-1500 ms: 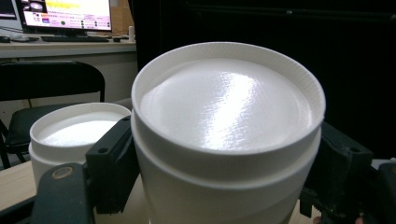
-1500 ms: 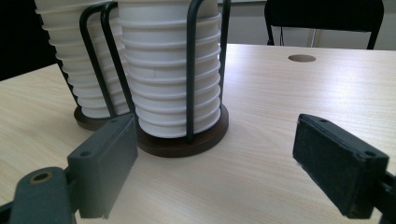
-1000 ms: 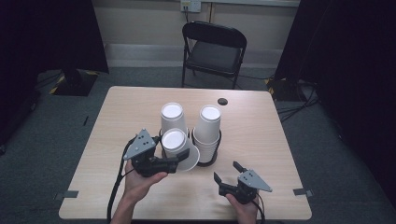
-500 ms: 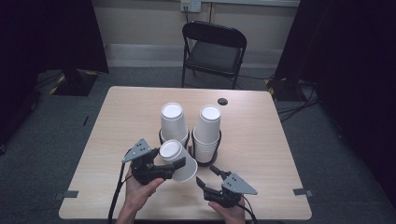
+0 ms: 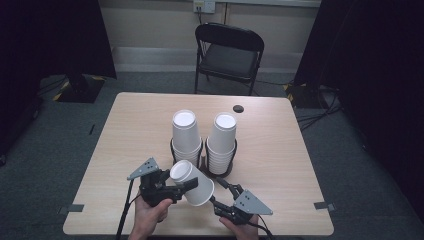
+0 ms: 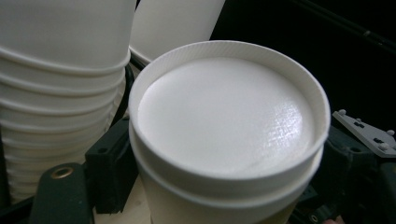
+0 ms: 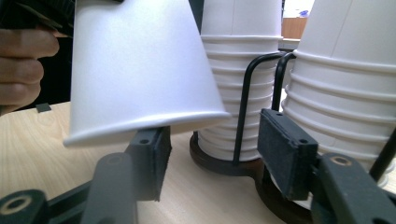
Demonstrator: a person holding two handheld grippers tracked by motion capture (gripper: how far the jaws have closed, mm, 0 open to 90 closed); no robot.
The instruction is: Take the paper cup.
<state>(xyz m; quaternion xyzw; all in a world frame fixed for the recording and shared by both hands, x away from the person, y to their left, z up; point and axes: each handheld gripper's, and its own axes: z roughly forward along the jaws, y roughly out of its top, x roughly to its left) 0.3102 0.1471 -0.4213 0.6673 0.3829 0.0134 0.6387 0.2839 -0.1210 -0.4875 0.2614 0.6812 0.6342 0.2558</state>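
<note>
A white paper cup is up in the air, just above the near part of the surface. It is upside down and tipped over, so its flat bottom faces up and to the left and its wide rim points down to the right. In the left gripper view the bottom of the cup looks like a big round disk very close to the camera.

The left claw holds this cup by its side. A hand comes in from the bottom edge and holds that claw. The jaws are pressed on the cup.

The right claw is just beside the cup's rim, low and to the right. Its jaws are wide apart and hold nothing. In the right gripper view the left jaw sits right under the rim of the cup, very close to it, and I cannot tell if it touches. The right jaw is in front of the two cup stacks.

Behind the held cup stand two stacks of white cups, both upside down. The left stack and the right stack each sit in a black wire holder. A small dark round thing lies near the far edge of the surface. A black folding chair stands behind it on the floor.
</note>
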